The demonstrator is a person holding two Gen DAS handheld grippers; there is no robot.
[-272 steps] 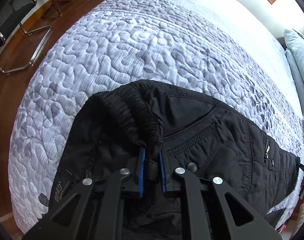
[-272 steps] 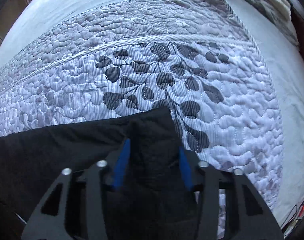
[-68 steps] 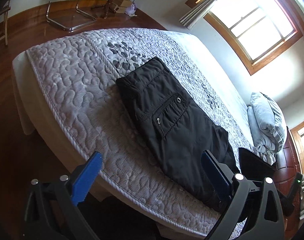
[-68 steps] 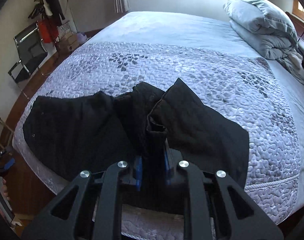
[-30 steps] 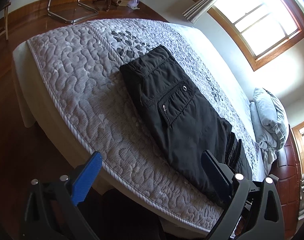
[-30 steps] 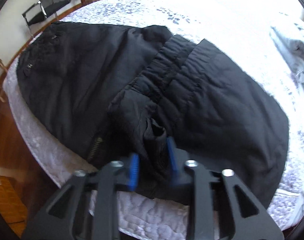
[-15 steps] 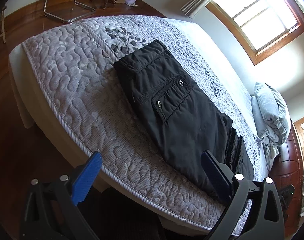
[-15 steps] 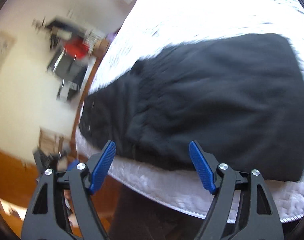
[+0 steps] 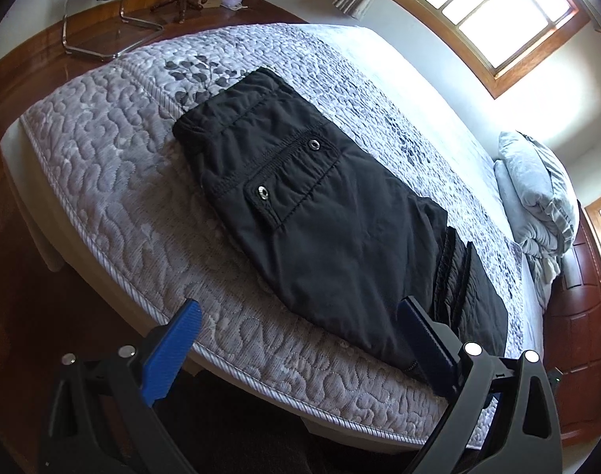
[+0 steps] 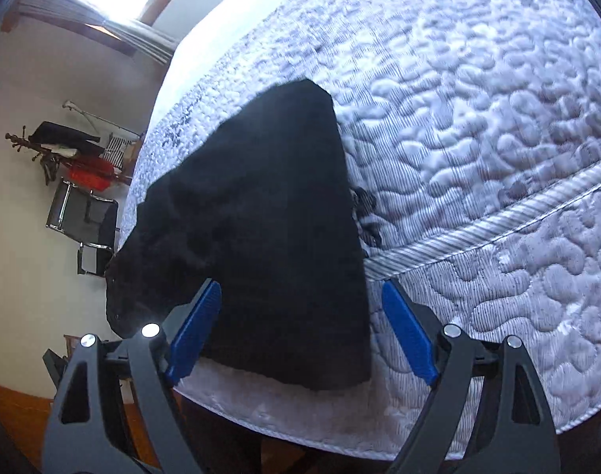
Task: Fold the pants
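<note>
Folded black pants (image 9: pixel 324 213) lying on the quilted bed (image 9: pixel 114 158); left tool (image 9: pixel 300 349) and right tool (image 10: pixel 300 333) both spread, gripping nothing.

right tongs (image 10: pixel 300 339): spread wide, empty | black pants (image 10: pixel 260 237): folded on quilt (image 10: pixel 498 118) (near bed edge)

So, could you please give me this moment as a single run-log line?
pants: folded, flat on bed | left tongs: open, empty | right tongs: open, empty | contact: none

Bright daylight from the window (image 9: pixel 509 12); fisheye-curved edges, right view softly blurred
</note>
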